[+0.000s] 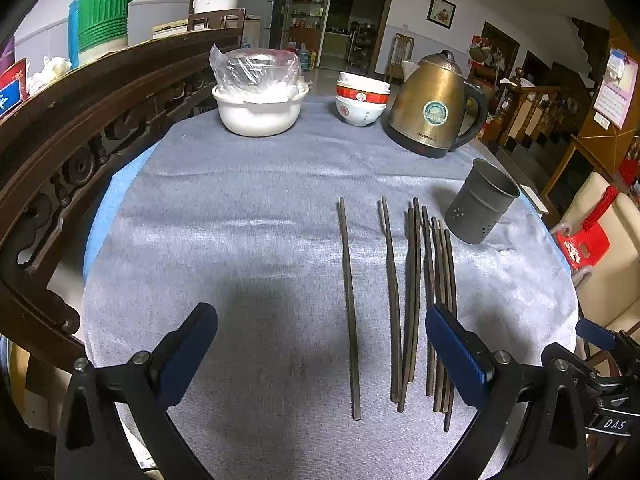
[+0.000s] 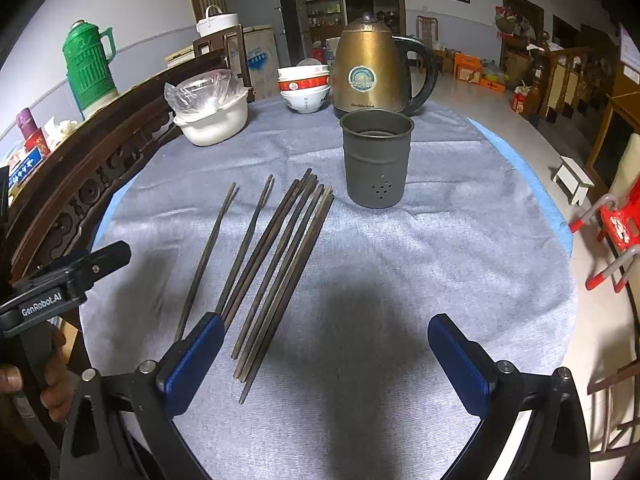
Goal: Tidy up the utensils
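Dark wooden chopsticks [image 2: 276, 264] lay loose across the grey cloth [image 2: 400, 248] at frame centre, with the perforated metal holder [image 2: 377, 160] upright just beyond their tips. Left gripper [image 1: 320, 344] and right gripper [image 2: 326, 352] both hovered low, jaws spread wide, holding nothing.

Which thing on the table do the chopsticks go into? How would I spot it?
Find the big gold kettle at the back of the grey cloth. Just in front of it stands a dark grey metal cup, upright and open on top, beside the far tips of the chopsticks. Unlike the white bowls nearby, it is tall and has little holes near its bottom.
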### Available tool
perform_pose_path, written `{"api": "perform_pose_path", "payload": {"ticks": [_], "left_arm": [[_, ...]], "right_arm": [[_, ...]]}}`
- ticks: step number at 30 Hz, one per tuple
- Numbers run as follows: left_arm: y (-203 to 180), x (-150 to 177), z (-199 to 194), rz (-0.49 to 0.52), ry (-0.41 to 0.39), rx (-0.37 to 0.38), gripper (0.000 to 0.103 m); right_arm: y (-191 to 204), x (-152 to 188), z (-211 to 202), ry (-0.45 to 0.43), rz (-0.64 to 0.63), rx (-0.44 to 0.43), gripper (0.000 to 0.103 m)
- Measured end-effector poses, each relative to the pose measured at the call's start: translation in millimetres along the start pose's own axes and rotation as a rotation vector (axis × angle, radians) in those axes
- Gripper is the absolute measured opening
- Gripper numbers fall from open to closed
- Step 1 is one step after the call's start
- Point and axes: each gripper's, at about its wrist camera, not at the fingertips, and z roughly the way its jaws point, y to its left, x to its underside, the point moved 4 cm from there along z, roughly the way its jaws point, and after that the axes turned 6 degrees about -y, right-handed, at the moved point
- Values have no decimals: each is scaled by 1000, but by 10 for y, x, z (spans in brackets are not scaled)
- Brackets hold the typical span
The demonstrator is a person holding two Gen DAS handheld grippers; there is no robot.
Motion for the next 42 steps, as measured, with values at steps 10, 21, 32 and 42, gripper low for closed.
{"api": "perform_pose_path", "payload": {"ticks": [10, 21, 32, 42], "left_arm": [[12, 25, 1, -2, -2, -2, 103], [27, -8, -14, 2, -14, -8, 103], [76, 8, 29, -10, 0, -18, 103], [112, 19, 43, -19, 2, -18, 103]], "right_arm": [[-80, 40, 42, 21, 39, 1, 102], [-22, 60, 117, 62, 22, -16, 103], [10, 81, 150, 78, -15, 11, 103], [26, 40, 127, 61, -17, 15, 103]]}}
